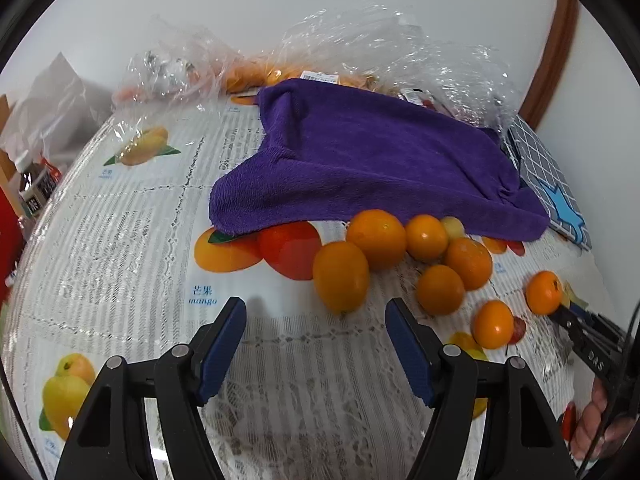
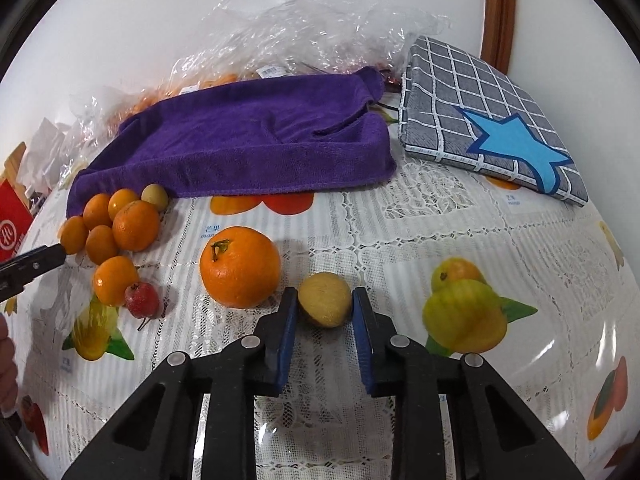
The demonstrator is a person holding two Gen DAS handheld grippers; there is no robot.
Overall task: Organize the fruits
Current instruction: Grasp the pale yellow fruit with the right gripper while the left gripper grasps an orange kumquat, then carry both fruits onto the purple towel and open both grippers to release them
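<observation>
In the right wrist view my right gripper [image 2: 325,306] is shut on a small yellow-brown fruit [image 2: 325,299], just above the tablecloth. A big orange [image 2: 240,266] lies just left of it. A cluster of several small oranges [image 2: 120,232], a pale yellow fruit [image 2: 155,196] and a small red fruit [image 2: 141,300] lie further left. In the left wrist view my left gripper [image 1: 316,312] is open and empty, just in front of the same cluster of small oranges [image 1: 376,238]. The right gripper's finger [image 1: 576,326] shows at the right, next to an orange [image 1: 544,292].
A purple towel [image 2: 248,140] lies behind the fruit. A grey checked pad with a blue star [image 2: 480,120] sits at the back right. Crumpled clear plastic bags [image 2: 304,28] with more fruit lie by the wall. A red box [image 2: 12,220] stands at the left edge.
</observation>
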